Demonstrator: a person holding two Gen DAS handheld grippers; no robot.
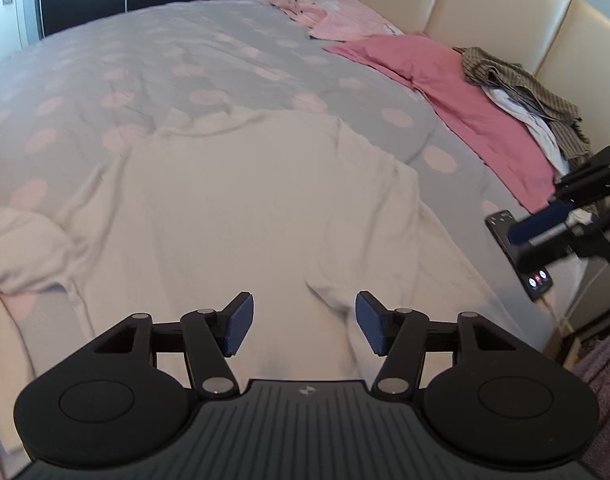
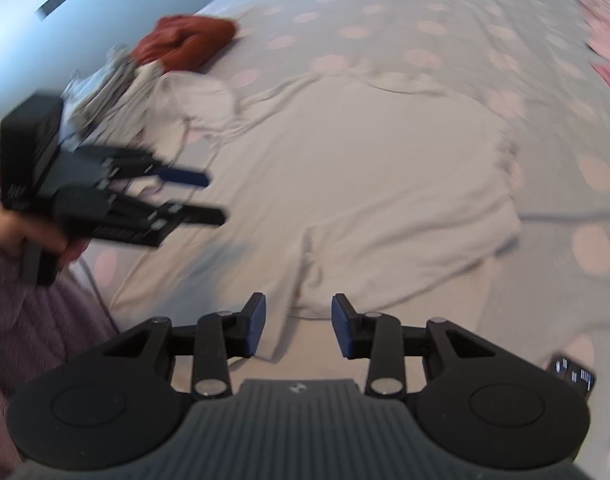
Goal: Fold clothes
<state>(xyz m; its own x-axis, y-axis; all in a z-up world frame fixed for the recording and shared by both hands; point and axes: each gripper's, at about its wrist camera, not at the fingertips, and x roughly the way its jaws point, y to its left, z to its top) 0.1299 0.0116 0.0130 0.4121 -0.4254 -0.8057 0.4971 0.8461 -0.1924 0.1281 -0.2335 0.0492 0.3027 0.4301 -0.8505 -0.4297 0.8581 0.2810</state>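
Note:
A white T-shirt [image 1: 241, 200] lies spread flat on the grey bed cover with pink dots [image 1: 165, 64]. One sleeve lies folded in over its body near the hem [image 1: 333, 292]. My left gripper [image 1: 303, 326] is open and empty, hovering over the shirt's near edge. My right gripper [image 2: 299, 326] is open and empty over the same shirt [image 2: 365, 176], near the folded-in sleeve [image 2: 309, 264]. The right gripper shows at the right edge of the left wrist view [image 1: 561, 224]. The left gripper shows at the left of the right wrist view [image 2: 209, 196], open.
A dark pink garment [image 1: 457, 96], a lighter pink one [image 1: 337, 16] and a brown striped pile [image 1: 521, 92] lie along the cream headboard. A phone [image 1: 521, 256] lies near the bed edge. A red garment [image 2: 185, 40] and crumpled light clothes [image 2: 145, 88] lie on the far side.

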